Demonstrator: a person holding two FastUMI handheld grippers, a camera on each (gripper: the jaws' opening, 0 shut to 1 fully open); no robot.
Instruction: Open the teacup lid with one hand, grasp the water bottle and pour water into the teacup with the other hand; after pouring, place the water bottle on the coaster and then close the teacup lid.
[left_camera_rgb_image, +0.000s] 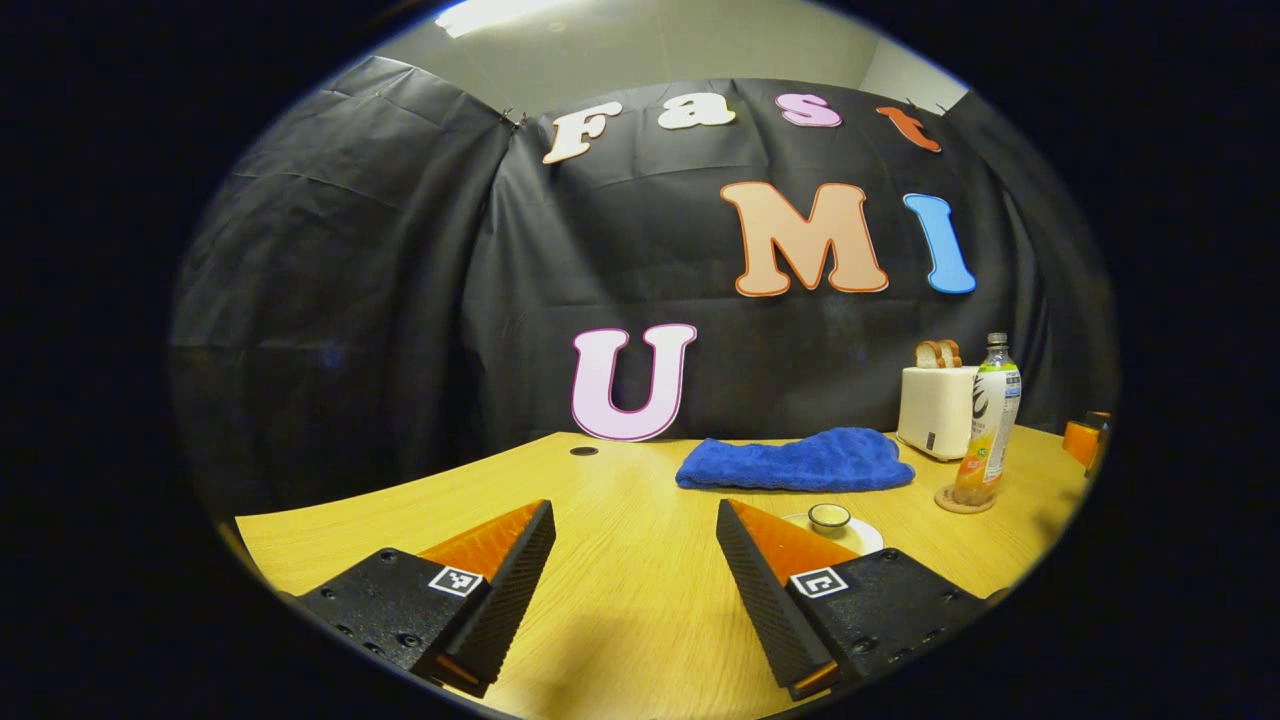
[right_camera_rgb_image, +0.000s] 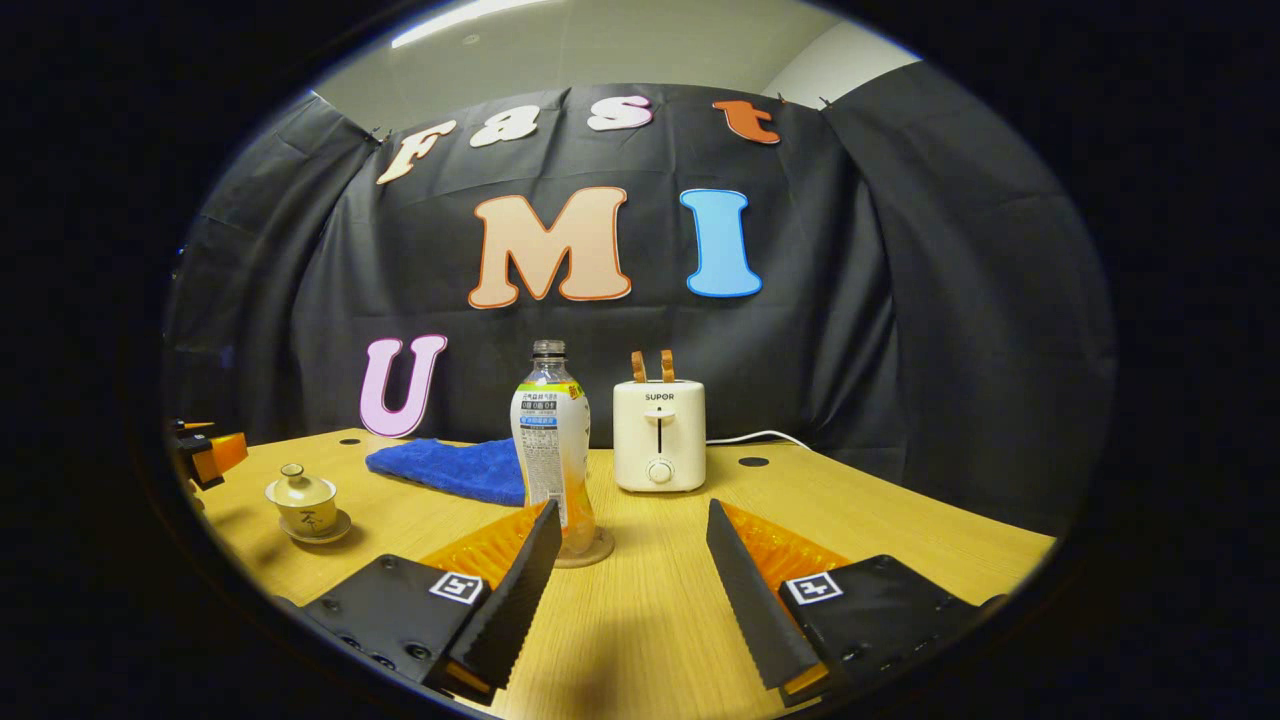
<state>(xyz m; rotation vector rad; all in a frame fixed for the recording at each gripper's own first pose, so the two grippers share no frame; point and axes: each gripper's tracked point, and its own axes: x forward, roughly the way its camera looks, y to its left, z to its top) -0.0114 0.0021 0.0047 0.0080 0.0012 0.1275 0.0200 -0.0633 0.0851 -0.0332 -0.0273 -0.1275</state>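
A: How far along does this look?

B: Hard to call. The water bottle (right_camera_rgb_image: 553, 450) stands upright on the coaster (right_camera_rgb_image: 590, 552), and the teacup (right_camera_rgb_image: 305, 503) sits on its saucer (right_camera_rgb_image: 318, 531) with the lid (right_camera_rgb_image: 300, 484) on. That fits the very start, or the very end.

A: Can you tell which from the cup?

B: No. With the lid on, I cannot see whether there is water inside. The bottle has no cap that I can make out, and there is some orange liquid low in it, but that settles nothing.

A: Where is everything, taking the bottle as the mark?

B: In the right gripper view the teacup is well to the left of the bottle, near the table's (right_camera_rgb_image: 900, 520) edge. The blue cloth (right_camera_rgb_image: 450, 467) lies behind and to the left of the bottle, and the white toaster (right_camera_rgb_image: 659, 435) stands just to its right, farther back, with two slices sticking up.

A: And the grippers?

B: The right gripper (right_camera_rgb_image: 630, 570) faces the bottle from close in, fingers spread wide with nothing between them; the bottle lines up above its left finger. The left gripper (left_camera_rgb_image: 635, 560) also has its fingers wide apart and empty, low over the table, with the teacup (left_camera_rgb_image: 829, 518) just past its right finger and the bottle (left_camera_rgb_image: 988, 420) farther off to the right.

A: So what is left?

B: If this is the start, everything: lift the lid, pour, set the bottle back, close the cup. If it is the end, nothing.
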